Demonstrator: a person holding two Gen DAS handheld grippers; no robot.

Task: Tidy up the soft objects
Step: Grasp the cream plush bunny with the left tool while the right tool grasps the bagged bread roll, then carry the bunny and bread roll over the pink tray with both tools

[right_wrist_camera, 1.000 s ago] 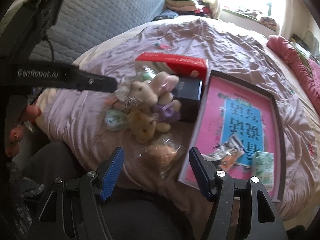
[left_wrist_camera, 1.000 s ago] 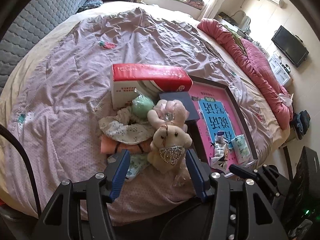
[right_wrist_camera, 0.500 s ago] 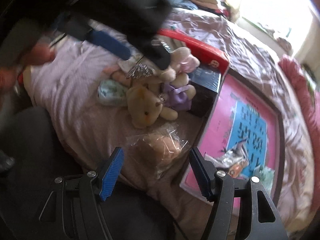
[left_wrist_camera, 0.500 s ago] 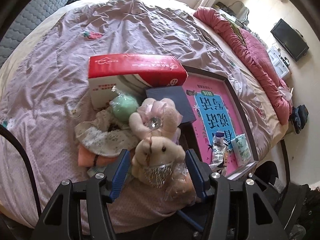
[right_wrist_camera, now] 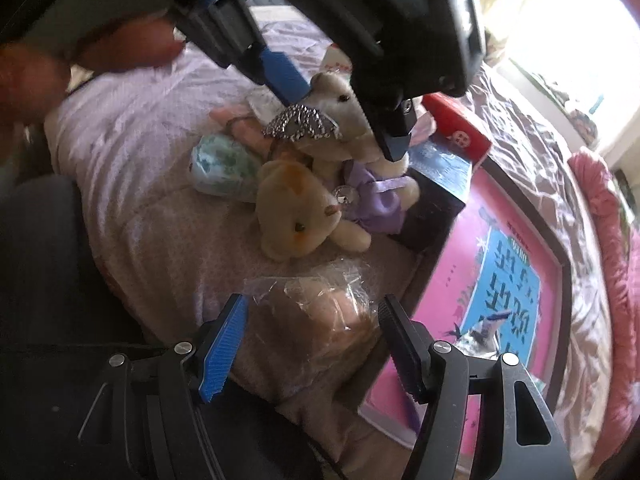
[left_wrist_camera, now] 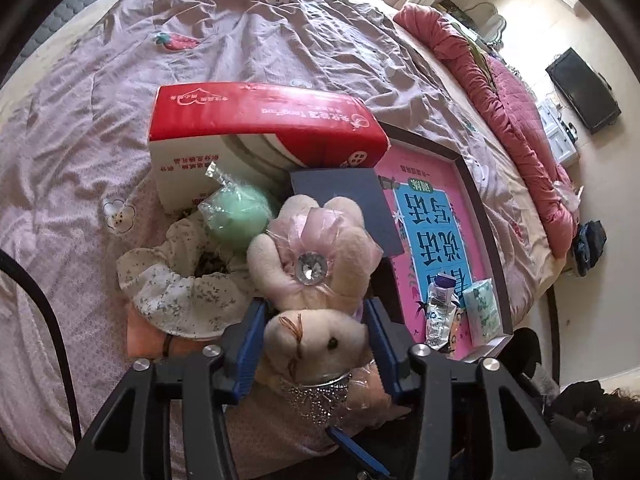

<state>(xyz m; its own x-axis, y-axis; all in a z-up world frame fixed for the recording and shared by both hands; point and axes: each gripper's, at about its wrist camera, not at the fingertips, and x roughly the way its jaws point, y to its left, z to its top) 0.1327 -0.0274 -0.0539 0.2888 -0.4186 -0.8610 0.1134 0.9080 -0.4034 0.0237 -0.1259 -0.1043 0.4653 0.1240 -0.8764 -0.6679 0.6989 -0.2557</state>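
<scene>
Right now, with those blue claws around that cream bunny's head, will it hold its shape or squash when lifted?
Probably squash: the cream bunny is plush, and the left gripper, whose jaws have just been closing, flanks its head. It looks light, so it should lift easily. Its body will likely dangle, and the sequinned collar may snag the crinkly plastic bag beside it.

Red tissue box [left_wrist_camera: 264,118], lilac bedspread [left_wrist_camera: 248,36] (strawberry print), mint ball [left_wrist_camera: 239,222]

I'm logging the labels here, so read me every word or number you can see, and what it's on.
"说话" and "写话": large upside-down characters on the blue panel of the pink box; smaller print around them is too small to read.
Red tissue pack: upside-down white print, too small to read.
White pouch: print too blurred to read.
</scene>
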